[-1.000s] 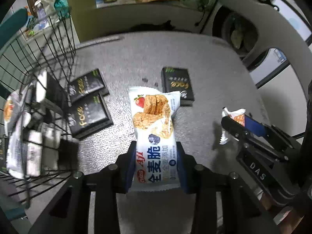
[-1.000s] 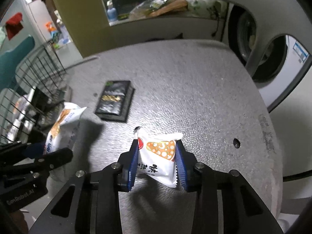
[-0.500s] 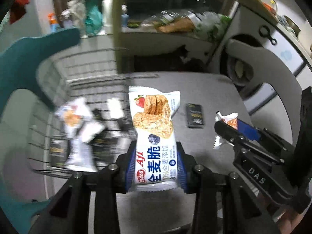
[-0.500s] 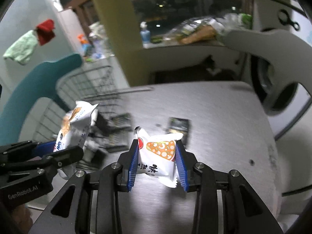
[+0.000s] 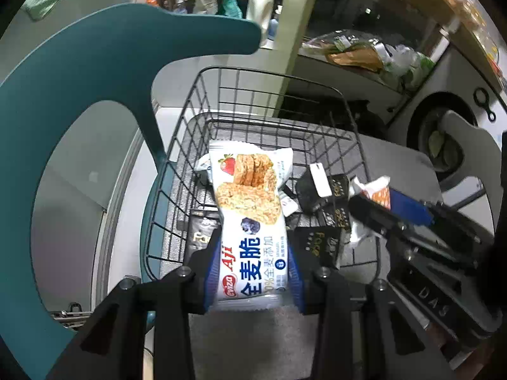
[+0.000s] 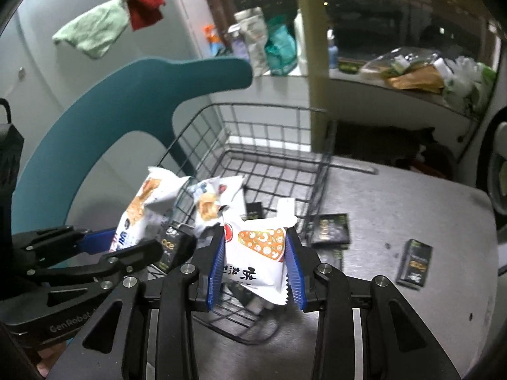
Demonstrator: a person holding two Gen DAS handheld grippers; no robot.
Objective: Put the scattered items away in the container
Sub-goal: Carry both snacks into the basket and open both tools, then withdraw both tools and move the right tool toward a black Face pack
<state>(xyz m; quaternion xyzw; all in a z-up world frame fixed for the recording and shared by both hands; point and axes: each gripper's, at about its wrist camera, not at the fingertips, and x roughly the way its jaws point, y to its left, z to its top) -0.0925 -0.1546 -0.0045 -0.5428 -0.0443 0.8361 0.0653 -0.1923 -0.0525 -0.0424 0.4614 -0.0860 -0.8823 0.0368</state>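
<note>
wire basket (image 5: 279, 77): sitting on grey table (image 6: 412, 202), holding black sachets (image 5: 320, 243) and white snack packs | left gripper (image 5: 253, 272): clamping biscuit packet (image 5: 250, 215), hanging over basket | right gripper (image 6: 255, 269): pinching pizza-print pouch (image 6: 256, 253) above basket's near rim | 2 black sachets lying outside (image 6: 415, 259)

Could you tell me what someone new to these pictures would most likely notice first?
Most striking are the two snack packets held over the black wire basket: a long cereal-bar packet clamped in the left hand-held gripper, and a white pizza-print packet clamped in the right hand-held gripper. Next comes the teal chair back curving behind the basket, and small black boxes lying on the grey table to its right.
</note>
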